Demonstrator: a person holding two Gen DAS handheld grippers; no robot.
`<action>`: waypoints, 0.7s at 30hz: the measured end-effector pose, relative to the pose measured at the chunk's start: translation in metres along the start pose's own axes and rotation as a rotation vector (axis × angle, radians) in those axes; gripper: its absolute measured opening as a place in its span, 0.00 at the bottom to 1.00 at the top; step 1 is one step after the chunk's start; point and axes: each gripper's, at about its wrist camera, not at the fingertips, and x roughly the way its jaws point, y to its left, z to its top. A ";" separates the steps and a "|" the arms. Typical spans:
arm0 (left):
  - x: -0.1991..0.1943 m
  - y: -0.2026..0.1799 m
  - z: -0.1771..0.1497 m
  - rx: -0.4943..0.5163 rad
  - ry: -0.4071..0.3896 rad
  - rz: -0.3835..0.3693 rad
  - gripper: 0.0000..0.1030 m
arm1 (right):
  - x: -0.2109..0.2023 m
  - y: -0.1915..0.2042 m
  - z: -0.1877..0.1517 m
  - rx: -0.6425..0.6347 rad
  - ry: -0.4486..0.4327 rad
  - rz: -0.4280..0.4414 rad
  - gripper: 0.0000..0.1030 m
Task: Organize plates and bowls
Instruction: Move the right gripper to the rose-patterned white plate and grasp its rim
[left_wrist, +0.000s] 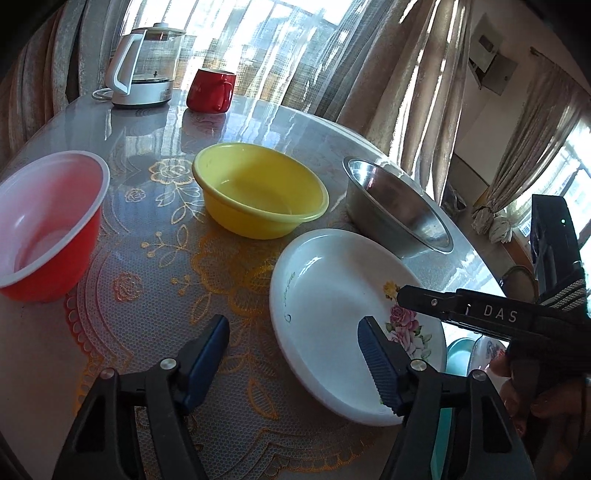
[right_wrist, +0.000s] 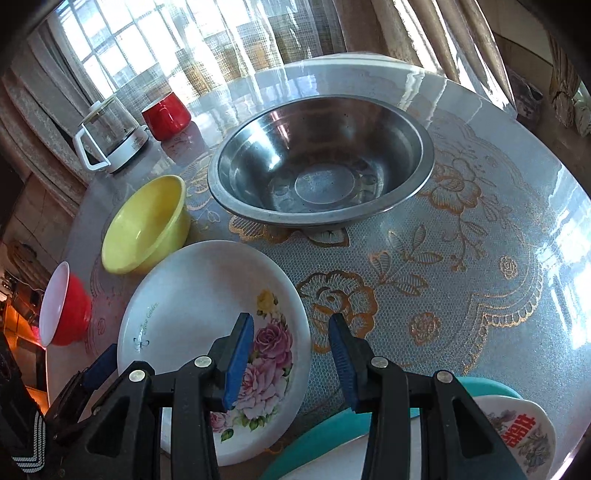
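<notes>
Left gripper (left_wrist: 293, 338) spread, holding nothing, hovering over near edge of flowered plate (left_wrist: 332, 295); right gripper (right_wrist: 291, 334) spread too, empty, above plate's right rim (right_wrist: 295, 291); on the table (right_wrist: 480, 258): steel bowl (right_wrist: 321, 158) behind plate, yellow bowl (left_wrist: 258, 188) left of it, red bowl (left_wrist: 48, 218) far left; kettle (left_wrist: 144, 66) and red mug (left_wrist: 210, 90) at back.

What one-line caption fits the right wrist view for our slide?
Open right gripper hovers over the floral white plate's edge, beside a steel bowl and yellow plastic bowl.
</notes>
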 end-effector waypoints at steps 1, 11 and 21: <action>0.000 0.001 0.000 -0.002 0.000 -0.003 0.61 | 0.001 0.000 0.000 0.000 0.003 0.012 0.41; 0.009 0.002 0.004 0.001 0.039 -0.033 0.26 | 0.013 0.013 0.005 -0.061 0.035 0.005 0.42; 0.008 0.002 0.003 0.018 0.040 -0.017 0.21 | 0.014 0.009 0.006 -0.056 0.030 -0.021 0.30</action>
